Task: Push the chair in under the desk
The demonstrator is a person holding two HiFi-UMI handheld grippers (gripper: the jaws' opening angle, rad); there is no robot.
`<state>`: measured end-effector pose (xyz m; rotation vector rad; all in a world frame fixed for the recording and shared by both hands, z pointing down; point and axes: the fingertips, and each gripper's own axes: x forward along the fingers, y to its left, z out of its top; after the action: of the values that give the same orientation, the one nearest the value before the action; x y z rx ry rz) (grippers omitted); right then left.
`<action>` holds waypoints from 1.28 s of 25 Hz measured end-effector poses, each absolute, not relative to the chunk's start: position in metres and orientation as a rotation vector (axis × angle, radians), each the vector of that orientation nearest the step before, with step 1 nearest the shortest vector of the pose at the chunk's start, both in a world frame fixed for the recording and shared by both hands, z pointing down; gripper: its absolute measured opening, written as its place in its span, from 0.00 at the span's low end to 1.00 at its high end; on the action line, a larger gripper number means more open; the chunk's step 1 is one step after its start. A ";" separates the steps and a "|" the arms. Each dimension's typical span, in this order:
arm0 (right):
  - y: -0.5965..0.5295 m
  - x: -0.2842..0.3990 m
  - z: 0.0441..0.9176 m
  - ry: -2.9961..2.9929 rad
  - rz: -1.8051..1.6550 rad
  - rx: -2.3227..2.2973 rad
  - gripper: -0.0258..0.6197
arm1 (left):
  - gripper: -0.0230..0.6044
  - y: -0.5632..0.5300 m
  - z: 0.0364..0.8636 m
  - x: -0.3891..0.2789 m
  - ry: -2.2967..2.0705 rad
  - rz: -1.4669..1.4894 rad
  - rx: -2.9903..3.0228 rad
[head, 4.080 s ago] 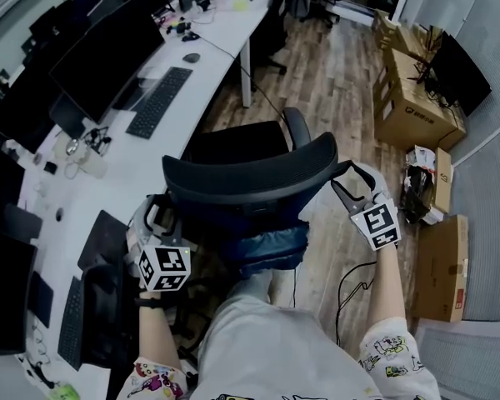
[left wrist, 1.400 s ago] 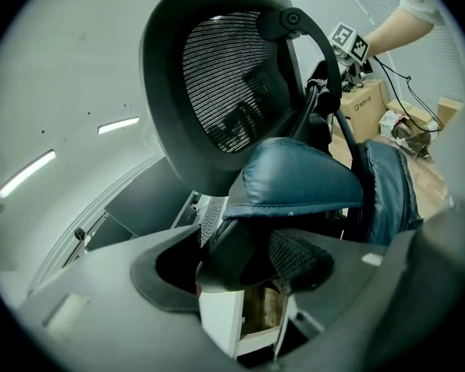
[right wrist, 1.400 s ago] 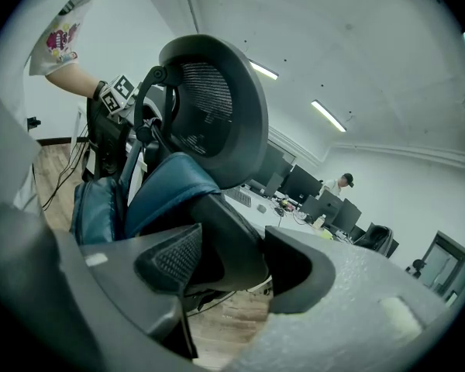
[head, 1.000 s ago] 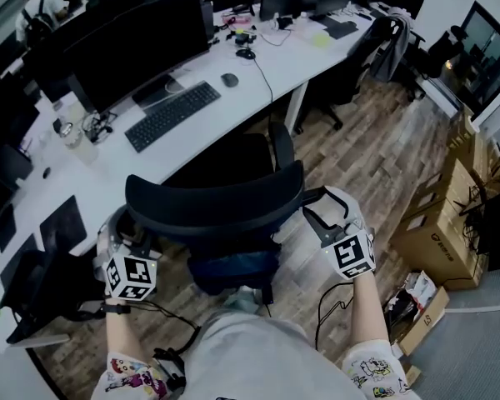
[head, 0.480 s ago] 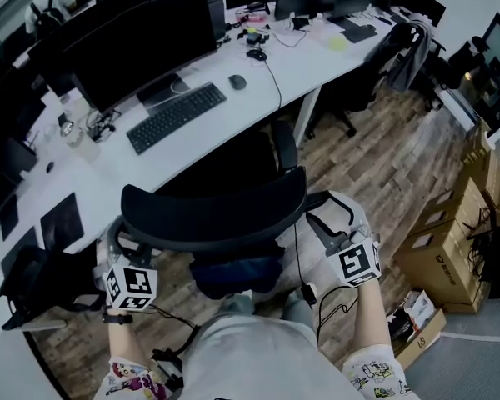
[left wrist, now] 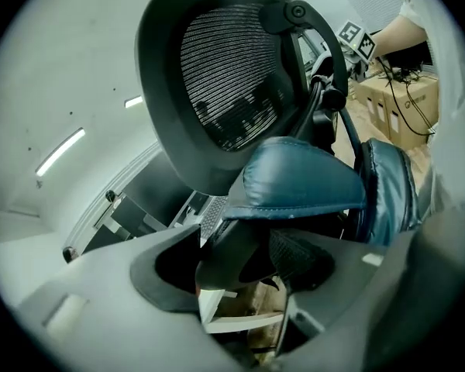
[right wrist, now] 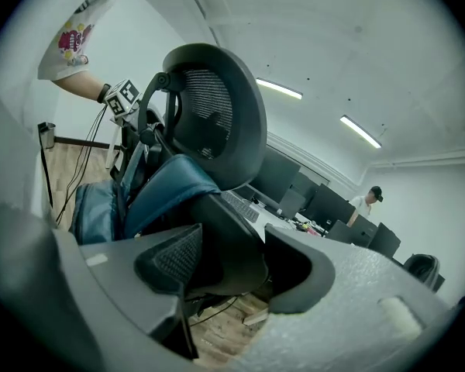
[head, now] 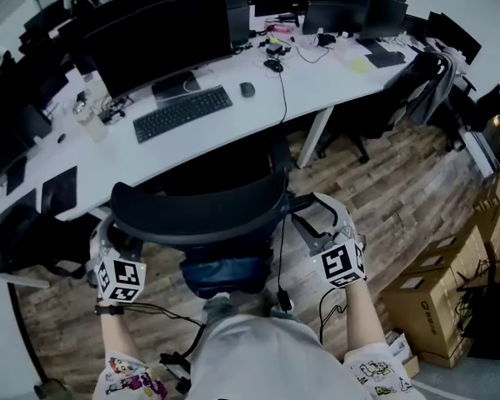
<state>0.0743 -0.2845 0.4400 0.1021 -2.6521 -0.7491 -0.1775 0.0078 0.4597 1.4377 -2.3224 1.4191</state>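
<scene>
A black mesh office chair (head: 200,211) with a blue lumbar cushion (head: 225,269) stands in front of me, its seat partly under the white desk (head: 233,127). My left gripper (head: 110,242) clasps the left edge of the backrest and my right gripper (head: 307,217) clasps the right edge. In the left gripper view the backrest's black rim (left wrist: 232,250) fills the gap of the left gripper (left wrist: 232,263). In the right gripper view the same kind of rim (right wrist: 232,239) sits between the pads of the right gripper (right wrist: 231,260).
On the desk stand a wide monitor (head: 162,40), a keyboard (head: 183,113) and a mouse (head: 247,89). A dark bag (head: 33,240) lies to the left. Cardboard boxes (head: 433,302) and another chair (head: 425,82) stand at the right. Cables (head: 282,298) trail over the wooden floor.
The chair has rolled forward toward the desk with both grippers still on its backrest, and its seat now reaches further under the desktop.
</scene>
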 end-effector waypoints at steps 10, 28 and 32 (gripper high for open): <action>-0.326 0.067 0.439 -2.669 -0.802 -0.077 0.43 | 0.50 -0.004 0.459 -0.144 -2.390 1.367 1.244; -0.339 0.056 0.437 -2.704 -0.810 -0.204 0.45 | 0.51 -0.013 0.460 -0.146 -2.392 1.398 1.125; -0.342 0.046 0.438 -2.694 -0.822 -0.227 0.46 | 0.51 -0.016 0.460 -0.153 -2.394 1.395 1.119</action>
<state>0.0464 -0.3424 0.4379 -0.2266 -2.6939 -0.8224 -0.1527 -0.0159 0.4605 1.1187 -2.3942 1.3949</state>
